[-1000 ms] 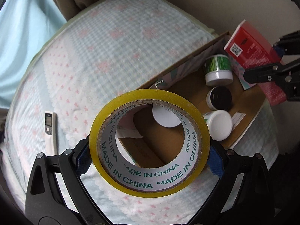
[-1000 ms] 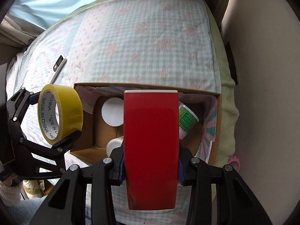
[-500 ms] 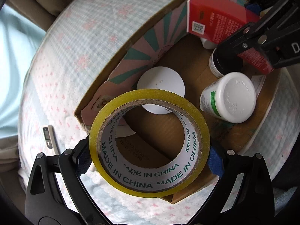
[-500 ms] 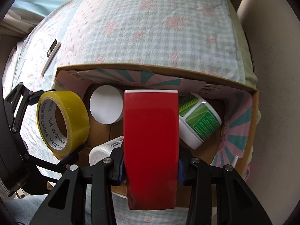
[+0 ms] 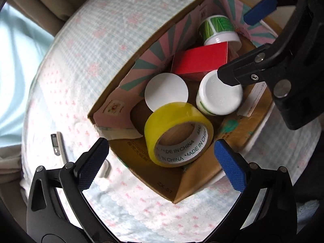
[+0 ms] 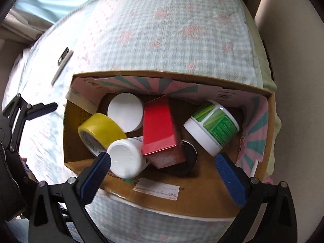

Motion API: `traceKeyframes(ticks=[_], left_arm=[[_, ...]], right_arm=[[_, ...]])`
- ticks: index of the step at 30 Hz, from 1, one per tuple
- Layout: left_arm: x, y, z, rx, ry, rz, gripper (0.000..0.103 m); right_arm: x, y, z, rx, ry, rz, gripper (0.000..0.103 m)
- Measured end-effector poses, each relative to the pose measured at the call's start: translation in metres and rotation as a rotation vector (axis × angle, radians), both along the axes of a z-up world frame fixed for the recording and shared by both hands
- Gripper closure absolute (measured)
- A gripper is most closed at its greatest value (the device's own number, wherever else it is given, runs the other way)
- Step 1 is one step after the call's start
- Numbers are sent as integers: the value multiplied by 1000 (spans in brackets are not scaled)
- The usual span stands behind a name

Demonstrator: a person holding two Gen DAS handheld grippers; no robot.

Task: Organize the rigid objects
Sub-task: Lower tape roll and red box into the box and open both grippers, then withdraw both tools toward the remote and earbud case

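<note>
Tape roll [image 5: 178,134] in box [image 5: 141,179], between opening left gripper [image 5: 161,160], untouched

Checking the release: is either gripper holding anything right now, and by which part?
Nothing is held. Both grippers' jaws are opening, empty: yellow packing tape roll and red rectangular carton lie loose in the cardboard box.

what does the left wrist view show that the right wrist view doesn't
Only the left wrist view shows the printed cardboard core of the yellow tape roll face-on, and the right claw over the box.

Only the right wrist view shows the black round lid under the red rectangular carton, the white address label, and the left claw beside the box.

Both show the open cardboard box, the white round lid, the white-capped bottle, the green-labelled jar and the thin white remote on the checked quilt.
</note>
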State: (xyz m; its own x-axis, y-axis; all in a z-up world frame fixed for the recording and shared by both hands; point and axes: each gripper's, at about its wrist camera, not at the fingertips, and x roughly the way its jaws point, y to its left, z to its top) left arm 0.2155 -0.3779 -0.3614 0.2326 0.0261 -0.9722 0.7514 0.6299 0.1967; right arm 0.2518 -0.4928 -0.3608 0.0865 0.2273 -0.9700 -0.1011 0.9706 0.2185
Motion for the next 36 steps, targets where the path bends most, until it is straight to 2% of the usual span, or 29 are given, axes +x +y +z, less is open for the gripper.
traceKeyframes(ticks=[9,15,20,22,30,36], left_arm=[[-14,3,33,-44,-11,71,0],[-21,8,56,-103,-9,132,0],[-30,20,76,-112,-51,158,0],[-35,29,85,-128,-66,158,0],[-52,98,127,-208,-119,258,0],[-46,173,160,-296,-184,360,0]], right_arm=[[-12,-8,30,-1,-84,-40,0],[-16,-14,42,-15,-86,-60,0],[-19,-16,46,-39,-30,-79,0],[-22,-16,52,-47,-37,-86,0],[-29,11,89,-80,-73,-114,0],[-38,67,128,-127,-155,-89,0]])
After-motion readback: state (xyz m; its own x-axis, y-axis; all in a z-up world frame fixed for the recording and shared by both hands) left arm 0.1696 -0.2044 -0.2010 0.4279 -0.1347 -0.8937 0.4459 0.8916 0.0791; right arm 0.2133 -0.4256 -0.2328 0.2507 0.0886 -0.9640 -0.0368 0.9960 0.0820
